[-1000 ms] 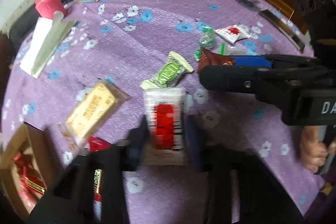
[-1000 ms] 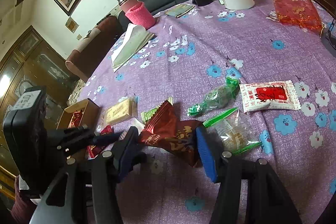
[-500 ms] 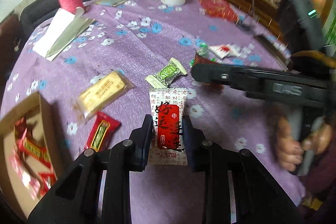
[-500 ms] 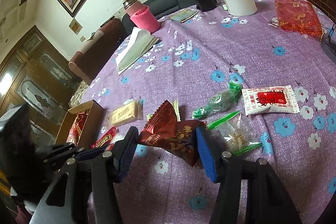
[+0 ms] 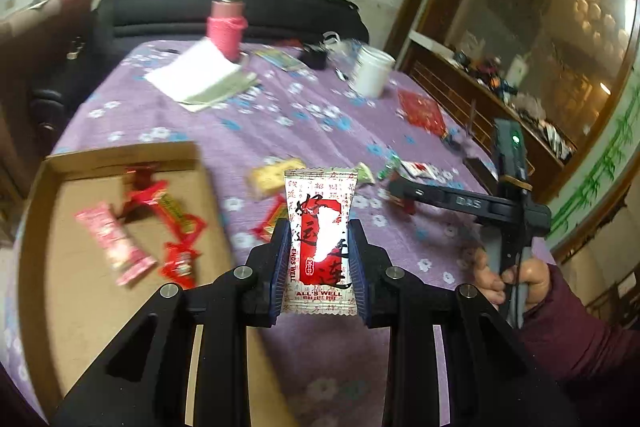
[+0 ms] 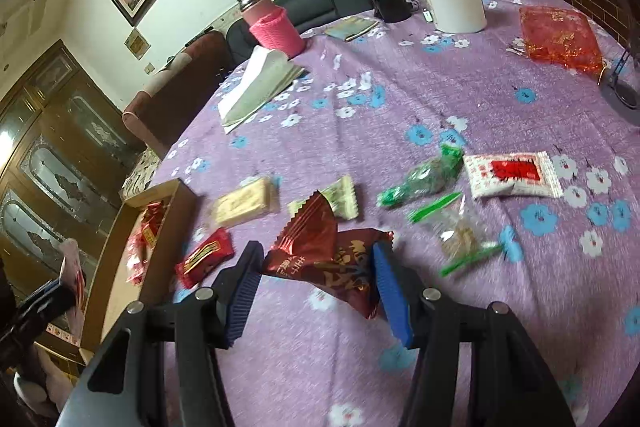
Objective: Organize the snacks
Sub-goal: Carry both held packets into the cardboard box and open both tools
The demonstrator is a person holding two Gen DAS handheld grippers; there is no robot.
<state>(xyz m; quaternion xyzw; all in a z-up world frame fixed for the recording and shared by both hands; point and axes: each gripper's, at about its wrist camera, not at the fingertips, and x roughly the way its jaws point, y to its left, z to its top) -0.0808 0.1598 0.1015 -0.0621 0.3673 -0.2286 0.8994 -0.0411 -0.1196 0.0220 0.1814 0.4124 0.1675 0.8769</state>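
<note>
The left gripper (image 5: 319, 259) is clenched on a white-and-red snack packet (image 5: 320, 239), which stands upright between its blue pads above the purple flowered tablecloth (image 5: 248, 131). To the left of these tongs lies an open cardboard box (image 5: 120, 157) holding a pink wrapper (image 5: 116, 243) and red candies (image 5: 160, 203). The right gripper (image 6: 316, 277) grips a dark red foil packet (image 6: 324, 255) between its blue pads, the packet's crimped end tilted up and away from the tongs. Just beyond these tongs lie a yellow bar (image 6: 244, 205), a small red candy (image 6: 204, 257), a green-wrapped sweet (image 6: 424, 177), a clear bag (image 6: 456, 231) and a second white-and-red packet (image 6: 512, 175). In the left view, a hand (image 5: 508, 279) in a maroon sleeve holds the right tongs.
</note>
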